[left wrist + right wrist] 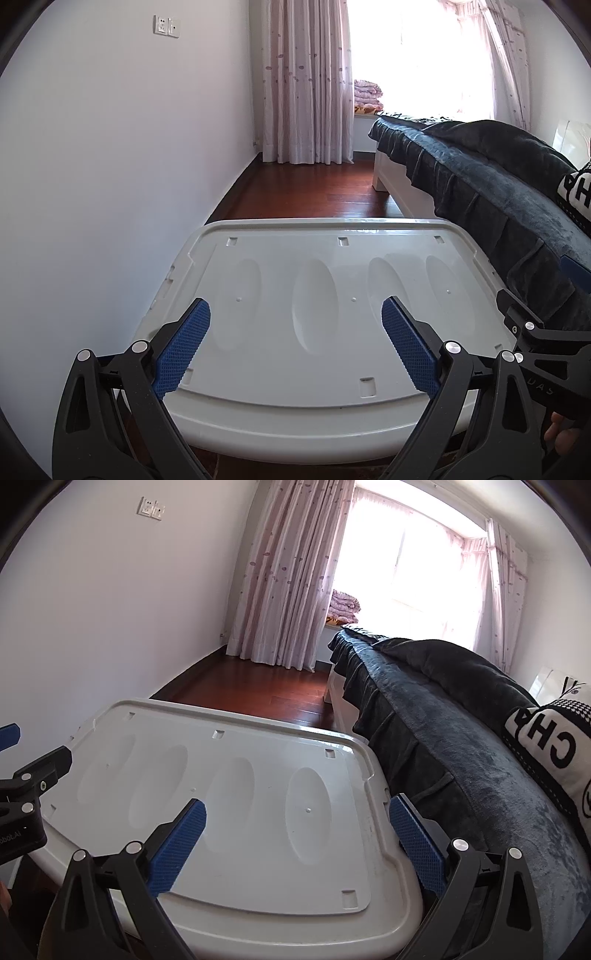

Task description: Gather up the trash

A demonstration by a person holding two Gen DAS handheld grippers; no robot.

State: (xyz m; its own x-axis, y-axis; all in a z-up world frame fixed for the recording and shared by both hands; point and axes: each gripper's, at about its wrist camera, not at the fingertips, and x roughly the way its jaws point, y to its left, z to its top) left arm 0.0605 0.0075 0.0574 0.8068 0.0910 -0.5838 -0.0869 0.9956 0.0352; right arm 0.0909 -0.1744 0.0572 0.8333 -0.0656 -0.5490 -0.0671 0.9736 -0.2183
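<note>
Readable lettering on the pillow and on the two grippers

We read large black "CH" with part of another letter on the white pillow [546,746] at the bed's [443,716] right end; the left view shows only "H". The right gripper [543,384] body shows "DAS". The left gripper [14,834] body carries small white mirrored print we cannot read surely.

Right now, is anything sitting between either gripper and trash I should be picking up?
No trash shows in either view, so there is nothing to be blocked from. Both the left gripper and the right gripper are open over the white plastic lid, which is bare. The bed is beside the lid.
</note>
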